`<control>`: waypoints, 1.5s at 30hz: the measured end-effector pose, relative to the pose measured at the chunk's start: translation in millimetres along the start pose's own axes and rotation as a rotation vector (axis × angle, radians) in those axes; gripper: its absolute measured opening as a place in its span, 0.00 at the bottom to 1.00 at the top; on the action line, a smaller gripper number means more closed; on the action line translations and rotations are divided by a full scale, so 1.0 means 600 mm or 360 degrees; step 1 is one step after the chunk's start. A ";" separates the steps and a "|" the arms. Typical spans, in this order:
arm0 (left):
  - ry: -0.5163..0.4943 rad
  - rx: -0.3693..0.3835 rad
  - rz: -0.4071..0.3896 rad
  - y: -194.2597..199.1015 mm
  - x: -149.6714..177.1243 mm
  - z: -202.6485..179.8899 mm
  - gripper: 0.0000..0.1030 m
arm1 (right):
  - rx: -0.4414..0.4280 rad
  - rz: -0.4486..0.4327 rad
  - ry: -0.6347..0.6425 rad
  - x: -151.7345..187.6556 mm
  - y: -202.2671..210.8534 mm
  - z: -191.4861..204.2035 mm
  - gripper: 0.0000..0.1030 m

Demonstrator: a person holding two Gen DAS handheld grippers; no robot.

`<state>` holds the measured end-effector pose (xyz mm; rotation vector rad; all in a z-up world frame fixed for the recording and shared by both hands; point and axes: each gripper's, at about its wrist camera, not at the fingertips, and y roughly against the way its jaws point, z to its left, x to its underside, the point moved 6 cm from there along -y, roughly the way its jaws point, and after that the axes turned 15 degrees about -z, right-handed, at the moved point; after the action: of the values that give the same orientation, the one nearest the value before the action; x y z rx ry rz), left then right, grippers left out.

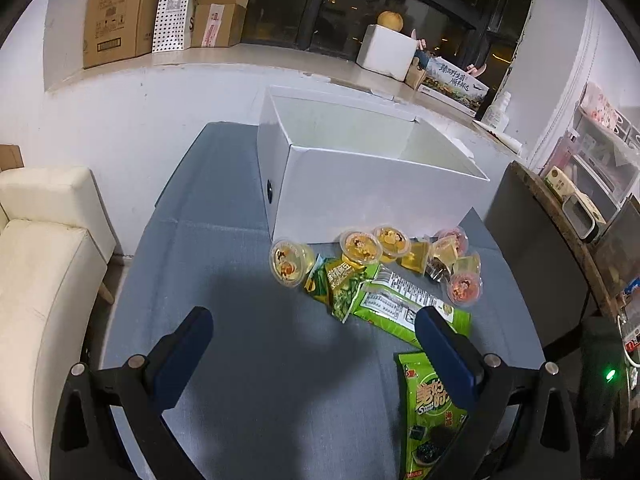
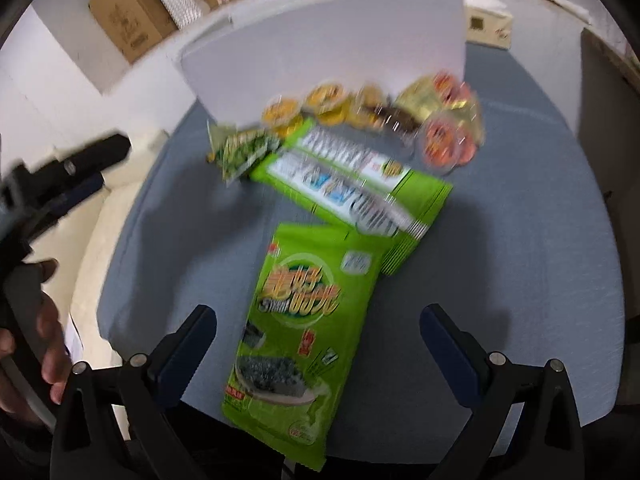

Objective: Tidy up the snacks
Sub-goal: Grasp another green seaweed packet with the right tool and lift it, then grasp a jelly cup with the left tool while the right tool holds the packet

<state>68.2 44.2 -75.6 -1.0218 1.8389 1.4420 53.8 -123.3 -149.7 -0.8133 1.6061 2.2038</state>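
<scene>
Basically nothing sorted yet: white cardboard box (image 1: 372, 176) at 12 o'clock looks empty, though its floor is partly hidden. Left gripper (image 1: 314, 344) and right gripper (image 2: 318, 340) both spread apart, holding nothing. Glossy green seaweed packs (image 2: 296, 320) and round plastic jelly cups (image 1: 360, 246) lie on grey cloth (image 1: 240, 360), just before the box.

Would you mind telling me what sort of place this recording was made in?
Most likely a lived-in home or flat: a cream sofa beside the grey table, cardboard boxes stacked on the window ledge, and cluttered storage drawers at the side.
</scene>
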 end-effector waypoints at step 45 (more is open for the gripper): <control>0.0122 0.0092 0.0258 -0.228 0.009 0.050 0.77 | -0.0012 -0.0475 -0.0198 -0.087 0.122 -0.090 0.74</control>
<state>180.5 55.4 -159.0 -0.9292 2.0474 1.4505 69.9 -193.8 -73.7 -0.8395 1.3238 2.0082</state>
